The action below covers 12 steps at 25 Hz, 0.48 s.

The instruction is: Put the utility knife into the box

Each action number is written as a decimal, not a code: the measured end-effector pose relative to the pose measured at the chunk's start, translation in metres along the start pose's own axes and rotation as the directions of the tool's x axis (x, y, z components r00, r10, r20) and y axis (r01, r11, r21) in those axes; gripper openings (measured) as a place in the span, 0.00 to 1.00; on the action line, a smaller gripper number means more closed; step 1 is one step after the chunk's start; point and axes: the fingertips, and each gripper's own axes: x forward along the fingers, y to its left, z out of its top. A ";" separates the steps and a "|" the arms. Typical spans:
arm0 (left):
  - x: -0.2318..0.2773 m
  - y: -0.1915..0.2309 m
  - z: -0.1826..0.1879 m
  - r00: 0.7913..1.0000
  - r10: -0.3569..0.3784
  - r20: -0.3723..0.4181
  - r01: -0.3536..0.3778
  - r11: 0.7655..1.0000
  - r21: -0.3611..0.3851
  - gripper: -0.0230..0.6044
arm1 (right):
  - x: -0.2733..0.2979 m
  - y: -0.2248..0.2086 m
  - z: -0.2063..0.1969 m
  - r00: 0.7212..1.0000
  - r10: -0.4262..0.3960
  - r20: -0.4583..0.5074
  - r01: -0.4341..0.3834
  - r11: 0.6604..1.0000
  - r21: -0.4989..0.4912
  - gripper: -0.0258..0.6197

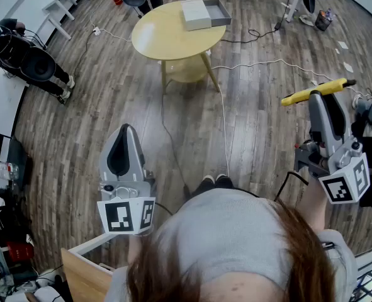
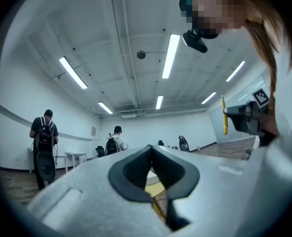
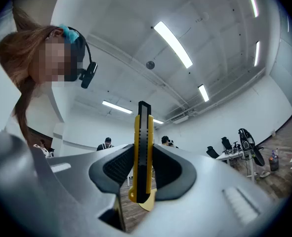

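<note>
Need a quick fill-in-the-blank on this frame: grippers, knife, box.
Of the left gripper and right gripper, the yellow-and-black utility knife is clamped in the ___ one.
The left gripper holds ___.
The grey rectangular box rests on a light wooden table whose top is ___ in shape.
Missing: right; nothing; round.

Between me and the counter (image 1: 167, 43) I saw open wooden floor (image 1: 104, 106); only thin cables (image 1: 224, 115) lay on it. The near half of the counter top was free; the box (image 1: 221, 9) stood at its far edge, open upward.
</note>
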 end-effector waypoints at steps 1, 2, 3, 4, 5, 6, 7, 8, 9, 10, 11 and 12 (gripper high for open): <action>0.001 0.001 0.000 1.000 -0.001 -0.002 0.001 1.000 -0.001 0.03 | -0.001 -0.002 -0.001 1.000 -0.009 0.002 0.009 1.000 0.015 0.23; 0.001 0.002 -0.001 1.000 -0.003 -0.004 0.003 1.000 -0.001 0.03 | -0.002 -0.003 -0.002 1.000 -0.017 0.004 0.016 0.999 0.028 0.23; 0.002 0.002 -0.001 1.000 -0.004 -0.006 0.004 1.000 -0.002 0.03 | -0.002 -0.004 -0.002 1.000 -0.020 0.006 0.020 0.999 0.034 0.23; 0.003 0.002 -0.001 1.000 -0.006 -0.006 0.006 1.000 -0.003 0.03 | -0.001 -0.003 -0.001 1.000 -0.017 0.007 0.017 0.999 0.029 0.23; 0.004 0.002 -0.001 1.000 -0.008 -0.006 0.008 1.000 -0.004 0.03 | 0.001 -0.003 0.000 1.000 -0.015 0.007 0.015 1.000 0.023 0.23; 0.005 0.002 -0.001 1.000 -0.010 -0.005 0.010 1.000 -0.004 0.03 | 0.001 -0.003 -0.001 1.000 -0.018 0.006 0.018 1.000 0.025 0.23; 0.006 0.002 -0.001 1.000 -0.012 -0.005 0.012 1.000 -0.003 0.03 | -0.001 -0.005 -0.004 1.000 -0.025 0.005 0.025 0.999 0.036 0.23; 0.007 0.001 -0.001 1.000 -0.014 -0.005 0.014 1.000 -0.002 0.03 | -0.002 -0.006 -0.006 1.000 -0.029 0.003 0.029 0.999 0.044 0.23; 0.007 0.001 -0.001 1.000 -0.015 -0.006 0.015 1.000 -0.002 0.03 | -0.002 -0.006 -0.006 1.000 -0.027 0.001 0.027 0.999 0.044 0.23; 0.008 0.000 -0.001 1.000 -0.016 -0.007 0.016 1.000 -0.001 0.03 | -0.001 -0.005 -0.007 1.000 -0.023 -0.001 0.023 0.999 0.042 0.23; 0.008 0.000 -0.001 1.000 -0.016 -0.009 0.016 1.000 -0.002 0.03 | -0.001 -0.005 -0.007 1.000 -0.022 -0.001 0.022 0.999 0.041 0.23; 0.007 0.000 -0.001 1.000 -0.015 -0.011 0.015 1.000 -0.001 0.03 | 0.000 -0.005 -0.006 1.000 -0.018 -0.001 0.018 0.999 0.038 0.23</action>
